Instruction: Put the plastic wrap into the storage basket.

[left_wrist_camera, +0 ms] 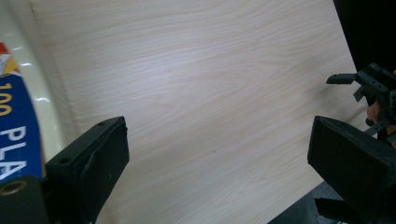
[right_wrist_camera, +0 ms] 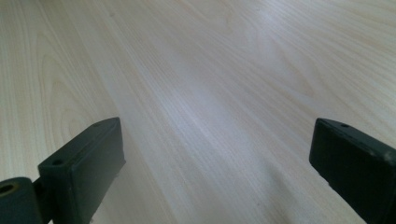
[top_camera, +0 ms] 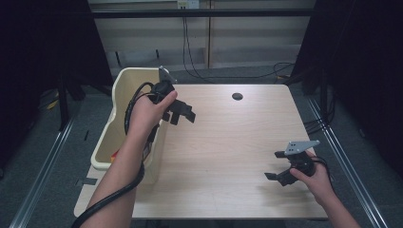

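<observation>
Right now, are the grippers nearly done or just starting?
It looks like the start. Nothing lies on the table yet. Both the left gripper and right gripper are open and hold nothing. The left one hangs beside the cream bin, where a blue packet shows. Whatever goes in or out seems left to do.

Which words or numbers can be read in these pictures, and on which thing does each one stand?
"100" on the blue package inside the cream bin, in yellow, cut by the picture edge.
"PLA" below it on the same package, in white; the rest is cut off.
Nothing else can be read.
</observation>
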`<control>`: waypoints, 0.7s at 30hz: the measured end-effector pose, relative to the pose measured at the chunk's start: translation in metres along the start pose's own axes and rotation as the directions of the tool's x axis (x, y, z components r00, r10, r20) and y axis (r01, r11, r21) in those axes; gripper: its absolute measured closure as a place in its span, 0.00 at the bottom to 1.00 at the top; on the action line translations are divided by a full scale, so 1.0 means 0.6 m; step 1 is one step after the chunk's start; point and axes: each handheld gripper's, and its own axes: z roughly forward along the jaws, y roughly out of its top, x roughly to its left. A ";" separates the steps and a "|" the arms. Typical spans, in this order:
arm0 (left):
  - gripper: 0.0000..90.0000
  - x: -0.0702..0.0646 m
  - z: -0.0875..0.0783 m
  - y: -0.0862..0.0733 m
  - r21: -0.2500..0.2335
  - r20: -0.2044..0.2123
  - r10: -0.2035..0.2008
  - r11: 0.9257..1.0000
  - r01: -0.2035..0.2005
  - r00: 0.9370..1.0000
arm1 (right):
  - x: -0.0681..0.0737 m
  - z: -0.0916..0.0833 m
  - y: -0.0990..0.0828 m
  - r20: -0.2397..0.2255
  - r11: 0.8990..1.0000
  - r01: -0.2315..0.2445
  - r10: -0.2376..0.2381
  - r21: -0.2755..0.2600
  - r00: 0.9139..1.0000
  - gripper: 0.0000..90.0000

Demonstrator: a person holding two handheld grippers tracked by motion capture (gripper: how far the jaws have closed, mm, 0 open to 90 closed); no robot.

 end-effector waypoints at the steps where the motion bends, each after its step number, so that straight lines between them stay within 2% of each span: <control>1: 0.06 -0.004 0.003 -0.001 -0.003 0.012 -0.006 1.000 0.006 1.000 | 0.000 0.000 0.000 0.000 1.000 -0.001 0.001 0.000 1.000 0.04; 2: 0.06 -0.005 0.005 0.000 0.002 0.012 0.014 1.000 -0.014 1.000 | 0.000 0.000 0.000 0.001 1.000 0.001 -0.001 -0.002 1.000 0.04; 7: 0.06 -0.013 0.019 -0.002 0.003 0.017 0.028 1.000 -0.029 0.999 | 0.000 0.000 0.000 -0.001 1.000 0.000 0.000 -0.001 1.000 0.04; 10: 0.06 -0.022 0.033 -0.004 0.009 0.040 0.042 0.999 -0.043 0.998 | 0.000 0.000 0.000 -0.002 1.000 0.001 -0.001 -0.001 1.000 0.04; 16: 0.06 -0.035 0.056 -0.009 0.016 0.057 0.065 0.998 -0.066 0.996 | 0.000 0.000 0.000 0.002 1.000 0.006 -0.006 -0.001 1.000 0.04; 19: 0.06 -0.039 0.064 -0.011 0.010 0.053 0.082 0.997 -0.082 0.995 | 0.000 0.000 0.001 0.002 1.000 0.002 -0.002 -0.001 1.000 0.04; 21: 0.06 -0.041 0.071 -0.013 0.022 0.069 0.090 0.996 -0.091 0.994 | 0.000 0.000 0.001 0.003 1.000 0.002 -0.002 -0.001 1.000 0.04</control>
